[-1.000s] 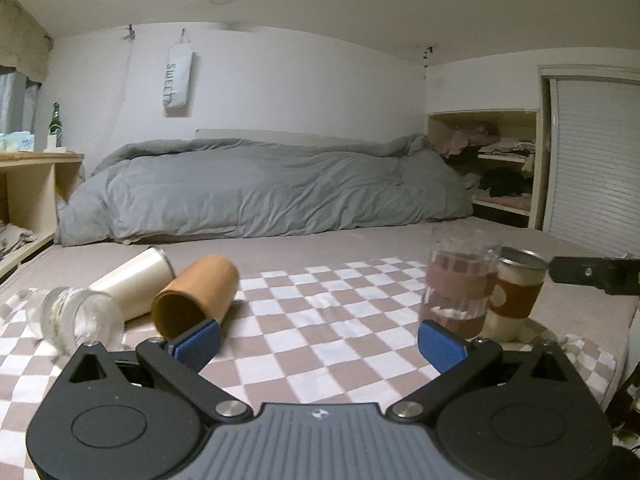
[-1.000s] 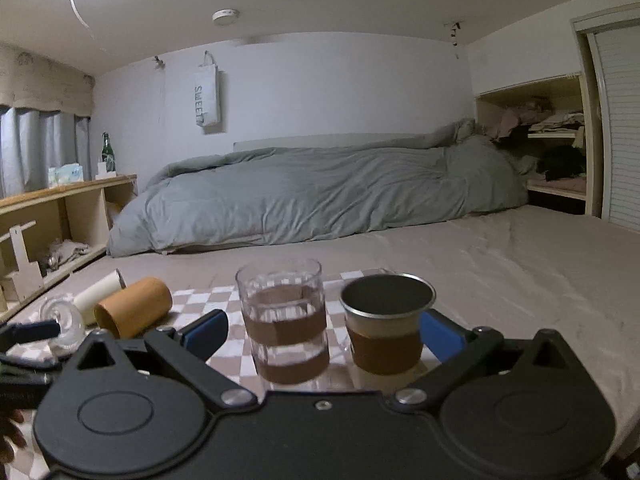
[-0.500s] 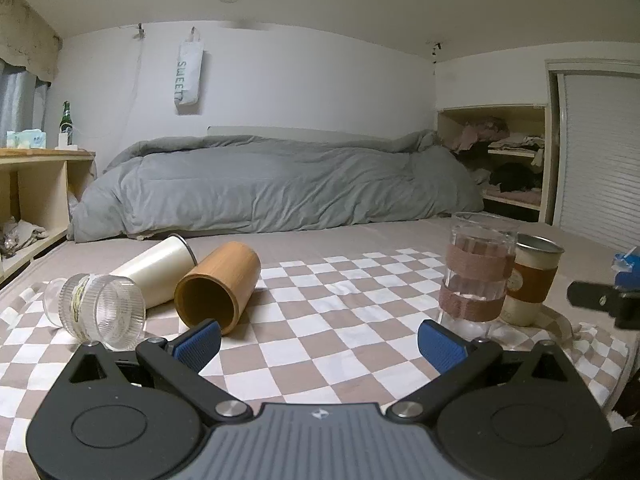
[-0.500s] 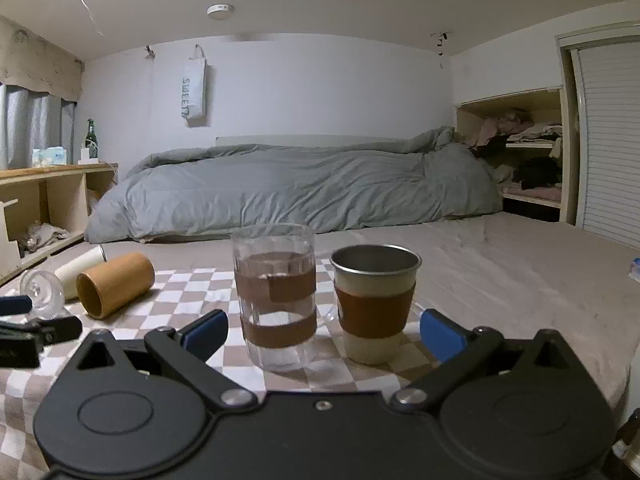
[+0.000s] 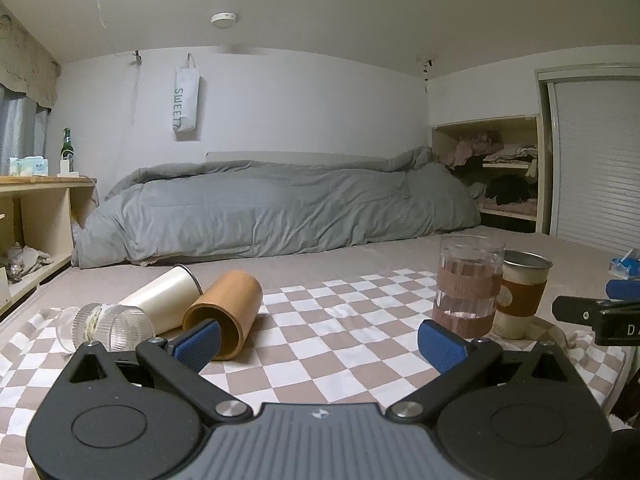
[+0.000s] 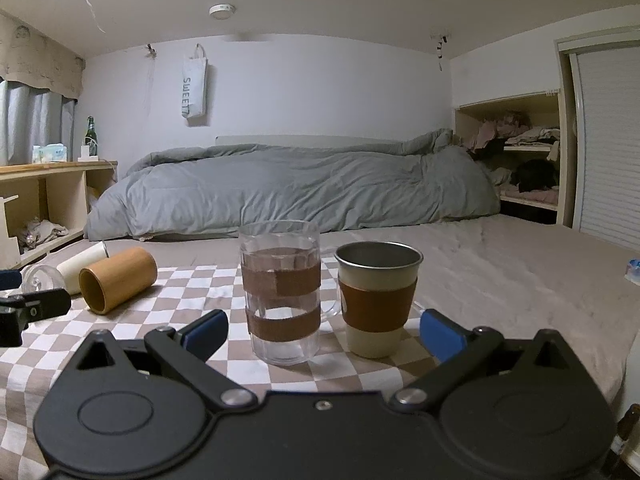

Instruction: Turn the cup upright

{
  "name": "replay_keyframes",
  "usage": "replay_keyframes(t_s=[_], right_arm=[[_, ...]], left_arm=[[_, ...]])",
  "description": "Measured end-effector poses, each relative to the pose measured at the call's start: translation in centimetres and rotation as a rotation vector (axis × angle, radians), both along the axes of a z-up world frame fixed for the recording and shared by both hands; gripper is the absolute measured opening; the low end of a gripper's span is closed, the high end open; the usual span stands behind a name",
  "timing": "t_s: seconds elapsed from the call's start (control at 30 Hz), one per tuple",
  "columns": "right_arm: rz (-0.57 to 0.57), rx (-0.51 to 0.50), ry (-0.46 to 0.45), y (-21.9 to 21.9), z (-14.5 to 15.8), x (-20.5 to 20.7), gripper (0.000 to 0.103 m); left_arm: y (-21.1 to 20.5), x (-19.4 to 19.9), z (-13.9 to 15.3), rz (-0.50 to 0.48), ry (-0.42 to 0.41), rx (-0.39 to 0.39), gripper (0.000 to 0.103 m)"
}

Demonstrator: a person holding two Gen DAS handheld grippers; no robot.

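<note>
Three cups lie on their sides on the checkered cloth (image 5: pixel 320 344): a bamboo cup (image 5: pixel 226 312), a cream cup (image 5: pixel 164 298) and a ribbed clear glass (image 5: pixel 102 326). The bamboo cup (image 6: pixel 118 280), the cream cup (image 6: pixel 82 266) and the ribbed glass (image 6: pixel 40 278) also show in the right wrist view. A glass mug with brown bands (image 6: pixel 282 292) and a steel cup with a brown sleeve (image 6: pixel 376 306) stand upright. My left gripper (image 5: pixel 320 344) is open and empty, its left pad just in front of the bamboo cup. My right gripper (image 6: pixel 324 328) is open and empty, just before the two upright cups.
The cloth lies on a beige mattress (image 6: pixel 520 264). A grey duvet (image 5: pixel 276 208) is heaped behind. Wooden shelves (image 5: pixel 36 216) stand at the left, a closet shelf (image 5: pixel 504 168) at the right. The right gripper's finger (image 5: pixel 592 314) shows at the left wrist view's right edge.
Both grippers have pulled back and risen a little, so the cups look smaller and farther. Both stay open. No cup has moved.
</note>
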State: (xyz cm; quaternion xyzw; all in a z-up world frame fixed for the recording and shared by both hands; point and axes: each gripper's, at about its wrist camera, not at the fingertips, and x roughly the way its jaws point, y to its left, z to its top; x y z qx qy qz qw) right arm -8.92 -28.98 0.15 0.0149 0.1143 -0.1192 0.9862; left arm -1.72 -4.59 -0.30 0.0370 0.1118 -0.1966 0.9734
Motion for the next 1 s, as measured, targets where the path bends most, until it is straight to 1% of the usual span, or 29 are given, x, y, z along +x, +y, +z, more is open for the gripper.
replay_keyframes(t_s=[1.0], right_arm=[[-0.011, -0.014, -0.011, 0.48, 0.58, -0.61, 0.103]], left_arm=[[0.02, -0.1, -0.08, 0.003, 0.0, 0.007, 0.103]])
